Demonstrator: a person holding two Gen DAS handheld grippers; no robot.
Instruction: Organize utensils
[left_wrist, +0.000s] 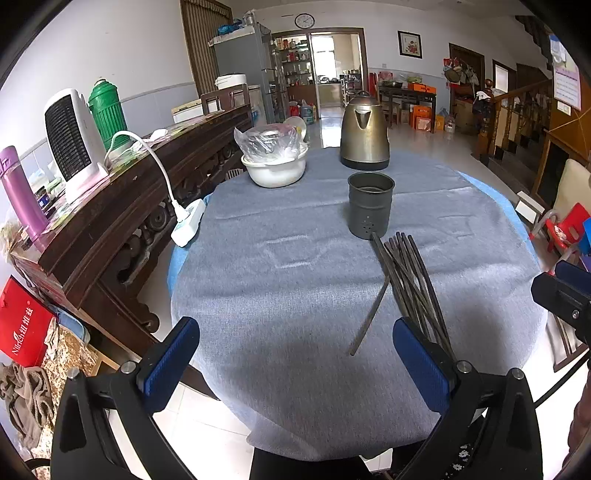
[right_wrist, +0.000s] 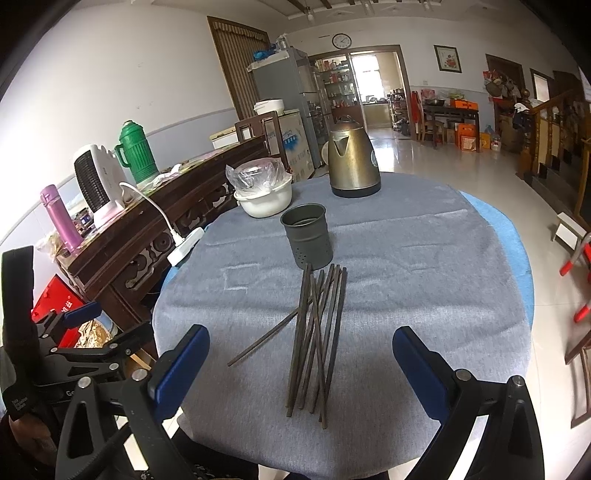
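Several dark chopsticks (right_wrist: 319, 339) lie in a loose bundle on the grey tablecloth, one stick angled off to the left. Their far tips reach the foot of a grey metal holder cup (right_wrist: 307, 235) that stands upright with nothing visible inside. My right gripper (right_wrist: 301, 365) is open, hovering over the near ends of the chopsticks with nothing held. In the left wrist view the chopsticks (left_wrist: 410, 288) lie by the right finger of my open left gripper (left_wrist: 295, 354), and the cup (left_wrist: 370, 205) stands beyond them.
A brass kettle (right_wrist: 352, 162) and a white bowl (right_wrist: 264, 199) with a plastic bag stand at the table's far side. A white power strip (left_wrist: 188, 221) rests on the left edge. A dark wooden sideboard (left_wrist: 122, 206) with a heater and flasks runs along the left.
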